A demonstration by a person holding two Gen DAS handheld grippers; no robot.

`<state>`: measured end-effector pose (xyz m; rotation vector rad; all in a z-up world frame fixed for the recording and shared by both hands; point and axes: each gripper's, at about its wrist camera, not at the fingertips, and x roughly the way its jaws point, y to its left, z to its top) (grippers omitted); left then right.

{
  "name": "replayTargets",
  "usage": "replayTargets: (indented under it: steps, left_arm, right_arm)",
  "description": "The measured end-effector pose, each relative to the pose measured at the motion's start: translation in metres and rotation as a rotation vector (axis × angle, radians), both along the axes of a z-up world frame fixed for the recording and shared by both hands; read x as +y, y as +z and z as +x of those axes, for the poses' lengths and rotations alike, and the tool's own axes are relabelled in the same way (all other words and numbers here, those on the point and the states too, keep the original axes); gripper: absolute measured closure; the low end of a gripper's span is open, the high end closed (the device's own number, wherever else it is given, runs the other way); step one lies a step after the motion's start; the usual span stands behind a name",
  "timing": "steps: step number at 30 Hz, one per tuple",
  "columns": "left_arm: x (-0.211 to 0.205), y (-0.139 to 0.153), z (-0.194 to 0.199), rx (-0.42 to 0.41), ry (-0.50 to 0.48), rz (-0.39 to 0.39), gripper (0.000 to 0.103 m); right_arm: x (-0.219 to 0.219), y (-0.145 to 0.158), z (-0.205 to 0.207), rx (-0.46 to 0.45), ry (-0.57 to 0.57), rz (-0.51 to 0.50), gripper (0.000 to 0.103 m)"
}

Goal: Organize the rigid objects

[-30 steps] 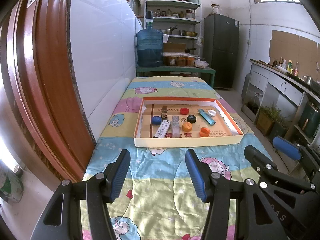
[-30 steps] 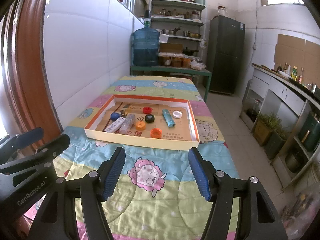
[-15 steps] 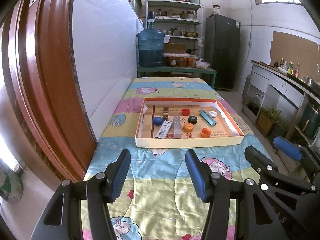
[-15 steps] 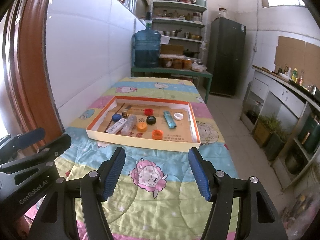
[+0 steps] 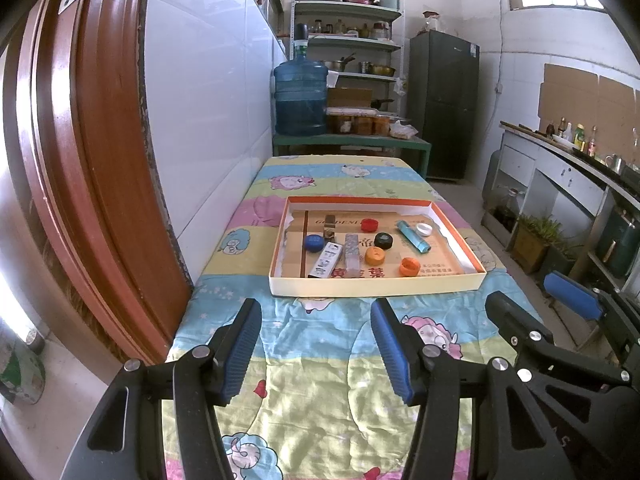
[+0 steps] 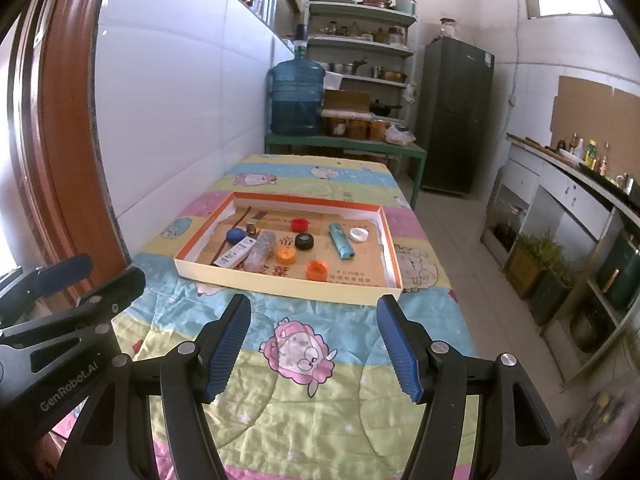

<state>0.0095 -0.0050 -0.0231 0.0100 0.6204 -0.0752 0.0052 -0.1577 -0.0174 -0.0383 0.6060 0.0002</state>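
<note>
The shallow cardboard tray (image 5: 376, 286) lies ahead of both pairs of jaws, mid-table on the cartoon-print quilt (image 5: 320, 344), well apart from either tool. The left gripper (image 5: 316, 344) and the right gripper (image 6: 314, 346) both hang over the near end of the table with jaws spread wide and nothing between them. The tray's long axis runs across the table, its near wall facing the jaws; the left gripper sits opposite the tray's left half, the right gripper nearer its right half, so neither looks clearly closer.

Inside the tray, from the left wall: a dark stick (image 5: 305, 240) running front to back, a blue cap (image 5: 313, 243), a small white box (image 5: 326, 264), a clear ribbed bar (image 5: 352, 254) lying front to back, a red cap (image 5: 369, 224) towards the far wall, an orange cap (image 5: 375, 255), a black cap (image 5: 383, 240), another orange cap (image 5: 409, 267) near the front wall, a teal tube (image 5: 414, 237) lying diagonally, and a white cap (image 5: 424, 229) nearest the right wall
</note>
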Motion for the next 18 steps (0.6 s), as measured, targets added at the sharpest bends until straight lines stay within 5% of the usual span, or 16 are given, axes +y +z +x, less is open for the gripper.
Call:
replayTargets:
  steps: [18]
  left_arm:
    - [0.0002,-0.0004,-0.0002,0.000,0.001,0.000,0.046]
  right_arm:
    - [0.0016,-0.0002,-0.0002,0.000,0.000,-0.003,0.036]
